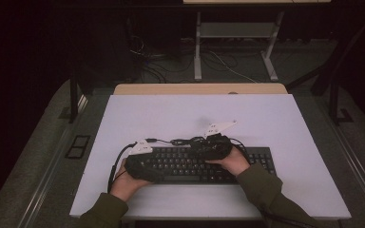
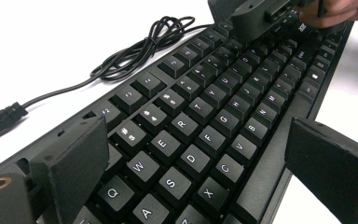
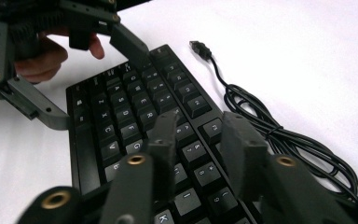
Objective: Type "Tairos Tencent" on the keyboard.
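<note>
Keyboard, black and full-sized, lies flat near the front edge of the white table, its cable coiled behind it. Likely rigid and fairly light, with keycaps that could pop off, so the frame's edges look safest to grasp. The left gripper straddles the left end, jaws wide and unclenched. The right gripper hovers over the keys, jaws part-closed, grasping nothing.
</note>
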`<state>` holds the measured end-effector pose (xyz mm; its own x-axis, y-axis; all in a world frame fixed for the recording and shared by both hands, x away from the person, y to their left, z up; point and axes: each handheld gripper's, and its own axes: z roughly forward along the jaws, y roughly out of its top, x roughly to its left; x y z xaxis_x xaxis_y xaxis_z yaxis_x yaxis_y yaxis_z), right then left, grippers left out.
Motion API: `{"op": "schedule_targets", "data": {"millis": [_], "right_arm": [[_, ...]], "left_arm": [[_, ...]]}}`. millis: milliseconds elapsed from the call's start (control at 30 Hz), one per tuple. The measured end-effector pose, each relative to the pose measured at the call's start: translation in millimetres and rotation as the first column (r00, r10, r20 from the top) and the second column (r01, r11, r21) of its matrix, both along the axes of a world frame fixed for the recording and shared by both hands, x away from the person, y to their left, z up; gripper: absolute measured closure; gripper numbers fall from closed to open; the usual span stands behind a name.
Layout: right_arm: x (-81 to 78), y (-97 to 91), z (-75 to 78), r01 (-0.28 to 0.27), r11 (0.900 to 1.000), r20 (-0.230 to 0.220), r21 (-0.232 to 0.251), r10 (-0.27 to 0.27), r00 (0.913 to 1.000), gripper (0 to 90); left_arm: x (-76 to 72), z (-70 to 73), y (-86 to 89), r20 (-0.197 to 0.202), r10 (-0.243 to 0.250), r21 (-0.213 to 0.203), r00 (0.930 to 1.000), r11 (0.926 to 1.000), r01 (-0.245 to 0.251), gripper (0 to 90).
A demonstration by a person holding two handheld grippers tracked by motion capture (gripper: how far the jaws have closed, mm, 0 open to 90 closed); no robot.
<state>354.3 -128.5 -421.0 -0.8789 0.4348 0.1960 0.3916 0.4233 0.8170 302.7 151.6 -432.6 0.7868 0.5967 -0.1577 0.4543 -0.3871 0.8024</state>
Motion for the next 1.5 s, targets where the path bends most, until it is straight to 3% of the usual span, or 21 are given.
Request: {"op": "schedule_targets", "data": {"millis": [400, 1500], "right_arm": [[0.0, -0.6, -4.5, -0.045, 0.9984, -0.025, -0.036, 0.044, 0.9987, 89.0], [-2.7, 2.0, -16.1, -0.093, 0.9873, -0.049, -0.129, 0.088, 0.9949, 89.2]], "left_arm": [[-0.1, 0.0, -0.3, 0.004, 0.007, 0.001, 1.0, 1.0, -0.007, 0.0], [0.3, -2.5, -0.5, 0.0, -0.003, 0.015, 1.0, 0.9999, 0.003, 0.0]]}}
